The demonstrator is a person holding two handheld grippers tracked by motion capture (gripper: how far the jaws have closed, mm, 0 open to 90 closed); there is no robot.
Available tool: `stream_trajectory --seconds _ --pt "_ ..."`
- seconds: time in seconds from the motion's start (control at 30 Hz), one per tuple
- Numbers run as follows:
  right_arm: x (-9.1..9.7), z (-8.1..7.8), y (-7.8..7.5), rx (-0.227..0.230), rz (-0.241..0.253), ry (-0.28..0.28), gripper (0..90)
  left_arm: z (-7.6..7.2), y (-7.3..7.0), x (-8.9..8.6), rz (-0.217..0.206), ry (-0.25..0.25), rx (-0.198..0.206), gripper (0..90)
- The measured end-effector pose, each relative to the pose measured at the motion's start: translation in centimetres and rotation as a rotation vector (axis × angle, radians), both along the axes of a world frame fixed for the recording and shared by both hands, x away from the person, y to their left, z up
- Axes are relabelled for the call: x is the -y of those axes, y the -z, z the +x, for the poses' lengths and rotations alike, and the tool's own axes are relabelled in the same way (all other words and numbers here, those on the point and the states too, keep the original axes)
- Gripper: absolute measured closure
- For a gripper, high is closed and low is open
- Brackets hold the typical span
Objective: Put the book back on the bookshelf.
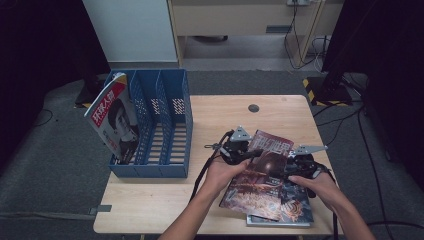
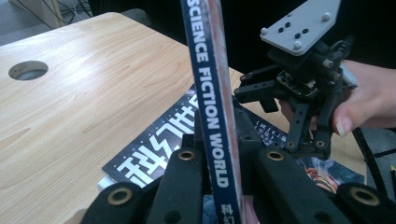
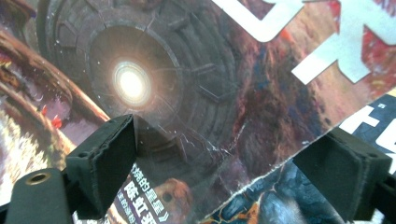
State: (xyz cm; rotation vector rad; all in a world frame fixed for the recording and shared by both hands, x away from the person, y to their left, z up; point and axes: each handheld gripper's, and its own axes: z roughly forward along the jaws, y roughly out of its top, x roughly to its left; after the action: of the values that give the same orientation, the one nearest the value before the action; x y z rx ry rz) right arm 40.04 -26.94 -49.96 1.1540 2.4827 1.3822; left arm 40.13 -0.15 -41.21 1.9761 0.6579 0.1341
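Wood table (image 1: 210, 200) w/ round hole: blue file rack (image 1: 172, 127) left, mags stack (image 1: 292, 212) front right.

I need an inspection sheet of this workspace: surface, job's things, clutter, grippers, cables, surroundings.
Surface: wooden table, round hole near the far edge.
Job's things: top magazine lifted by its spine off the magazine stack; blue file rack with one magazine in rack.
Clutter: nothing seen.
Grippers: left gripper shut on the spine; right gripper open over the cover.
Cables: gripper cable; floor cables.
Surroundings: grey carpet, dark room.
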Motion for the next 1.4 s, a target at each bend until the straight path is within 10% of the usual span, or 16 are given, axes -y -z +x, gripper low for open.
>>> stream_trajectory --seconds 0.57,1.4 --pt "0.8 0.4 -1.1 -0.004 0.065 -0.078 45.6 -0.3 -1.0 -1.0 -0.026 0.021 0.042 83.8" --pt "0.2 0.3 -8.6 0.164 -0.054 -0.133 82.3 0.1 -3.6 -4.3 -0.1 0.004 0.144 83.7"
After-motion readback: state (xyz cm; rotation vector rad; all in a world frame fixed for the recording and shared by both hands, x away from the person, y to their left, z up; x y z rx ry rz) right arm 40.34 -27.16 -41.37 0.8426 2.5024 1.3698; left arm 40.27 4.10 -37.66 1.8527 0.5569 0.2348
